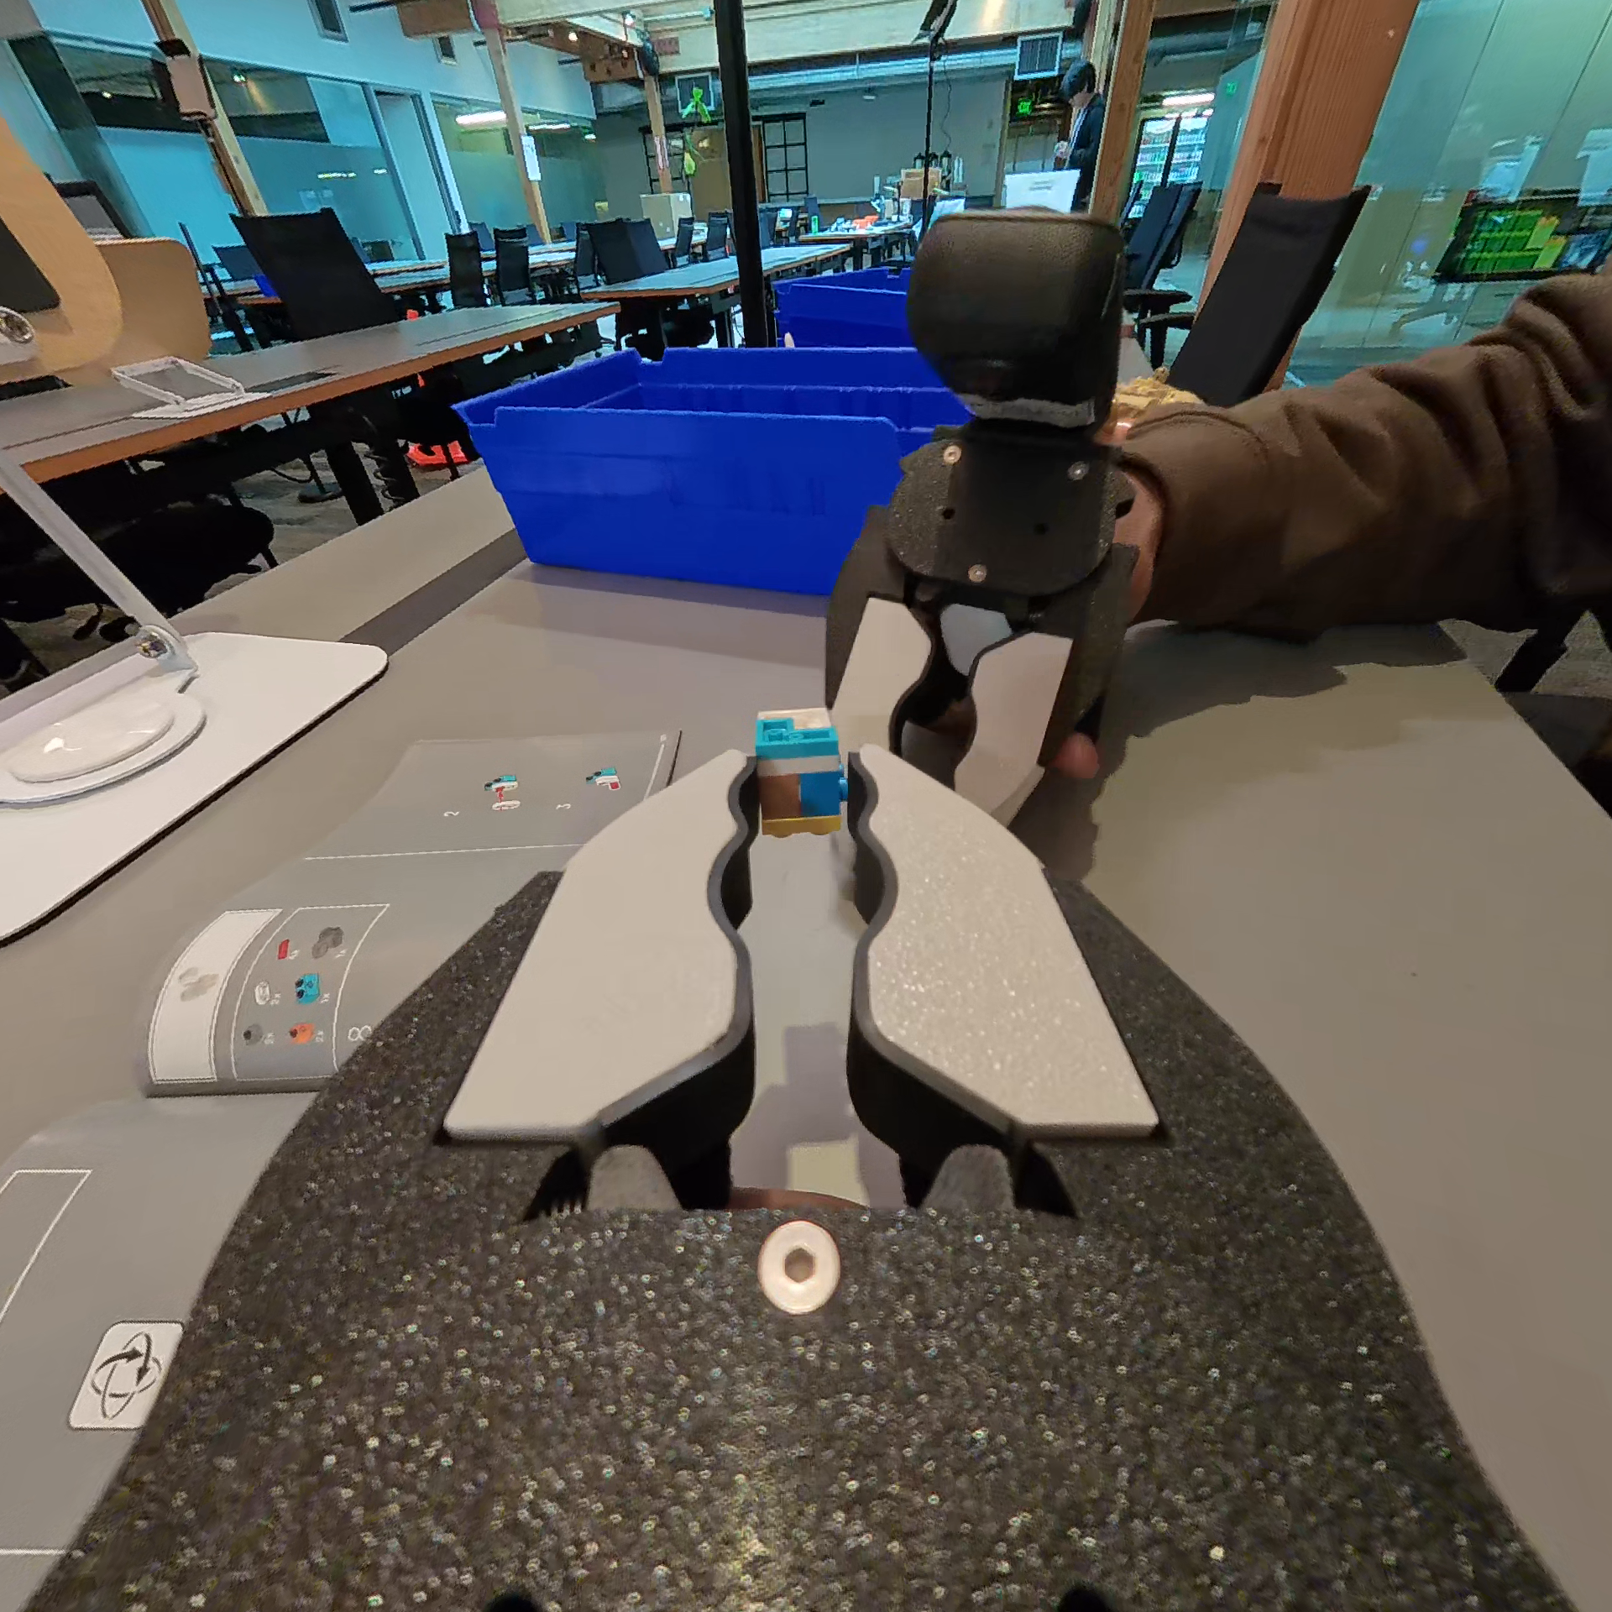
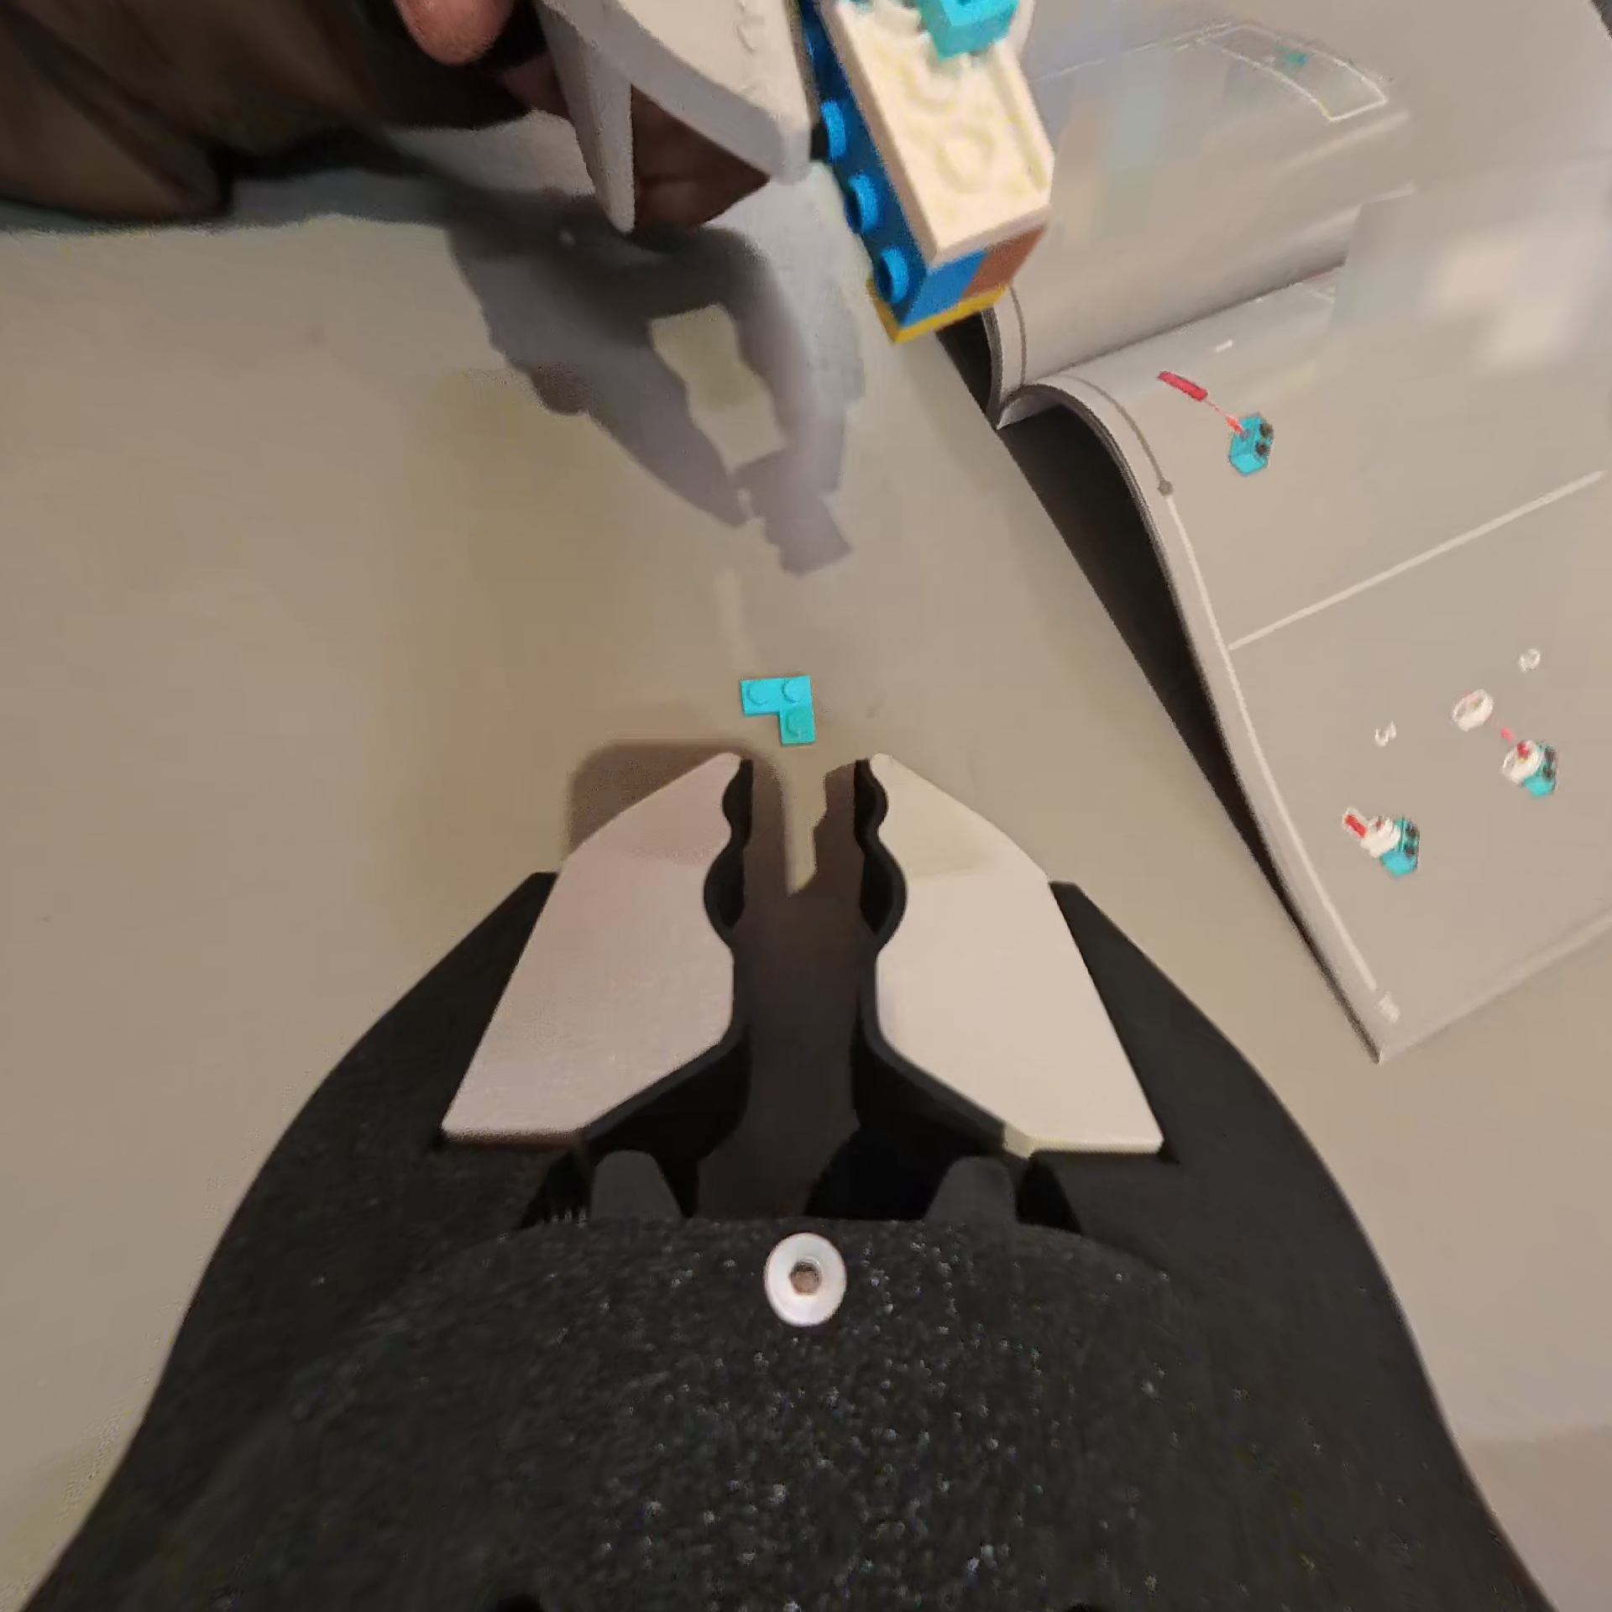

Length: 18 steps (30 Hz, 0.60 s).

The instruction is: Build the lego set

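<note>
A: Where's the lego model?
B: Twelve o'clock, pinched by the left gripper; the right gripper is narrowly parted, empty, a turquoise piece just ahead on the table.

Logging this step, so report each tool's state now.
Left tool: shut on the lego block assembly.
Right tool: open, empty, just short of the teal L-shaped plate lying on the table.
</note>
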Each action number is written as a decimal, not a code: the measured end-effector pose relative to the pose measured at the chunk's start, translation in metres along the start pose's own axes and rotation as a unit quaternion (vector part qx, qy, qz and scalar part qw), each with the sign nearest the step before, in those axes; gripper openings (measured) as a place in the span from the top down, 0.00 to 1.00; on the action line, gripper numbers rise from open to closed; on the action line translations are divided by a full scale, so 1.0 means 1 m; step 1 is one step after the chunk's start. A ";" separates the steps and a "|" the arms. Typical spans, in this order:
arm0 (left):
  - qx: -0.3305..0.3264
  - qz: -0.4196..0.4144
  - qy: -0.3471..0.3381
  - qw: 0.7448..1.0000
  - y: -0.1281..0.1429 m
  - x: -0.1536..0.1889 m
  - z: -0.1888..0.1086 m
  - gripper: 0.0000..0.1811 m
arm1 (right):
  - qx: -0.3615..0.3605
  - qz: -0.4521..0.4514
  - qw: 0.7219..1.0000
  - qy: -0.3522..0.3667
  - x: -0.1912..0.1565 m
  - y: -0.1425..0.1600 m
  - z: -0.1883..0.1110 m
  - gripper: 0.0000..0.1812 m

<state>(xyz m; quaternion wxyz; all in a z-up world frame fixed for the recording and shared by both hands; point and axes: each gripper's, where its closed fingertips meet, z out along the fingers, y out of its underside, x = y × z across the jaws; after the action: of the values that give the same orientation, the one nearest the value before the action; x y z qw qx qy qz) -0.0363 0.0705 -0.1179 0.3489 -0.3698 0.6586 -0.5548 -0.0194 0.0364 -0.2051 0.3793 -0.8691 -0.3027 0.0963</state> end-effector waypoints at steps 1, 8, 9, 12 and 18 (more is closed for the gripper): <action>-0.003 0.000 0.001 1.000 0.001 0.000 0.000 0.90 | -0.005 -0.010 1.000 -0.002 0.001 -0.001 0.003 0.88; -0.028 -0.007 0.011 1.000 0.011 0.001 0.002 0.90 | -0.023 -0.041 0.999 -0.025 0.000 -0.004 0.016 0.95; -0.036 -0.009 0.014 0.999 0.013 0.002 0.002 0.90 | -0.021 -0.040 0.999 -0.027 -0.001 -0.005 0.016 0.96; -0.075 -0.007 0.018 0.997 0.025 0.002 0.001 0.89 | -0.019 -0.038 0.999 -0.027 -0.002 -0.003 0.014 0.96; -0.165 0.003 0.028 0.986 0.052 0.012 0.005 0.89 | 0.002 -0.017 1.000 -0.024 -0.005 0.006 -0.002 0.96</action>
<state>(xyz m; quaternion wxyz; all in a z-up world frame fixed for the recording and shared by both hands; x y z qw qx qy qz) -0.0432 0.0635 -0.1705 0.2666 -0.4047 0.7516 -0.4475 -0.0197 0.0296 -0.2084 0.3749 -0.8606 -0.3261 0.1116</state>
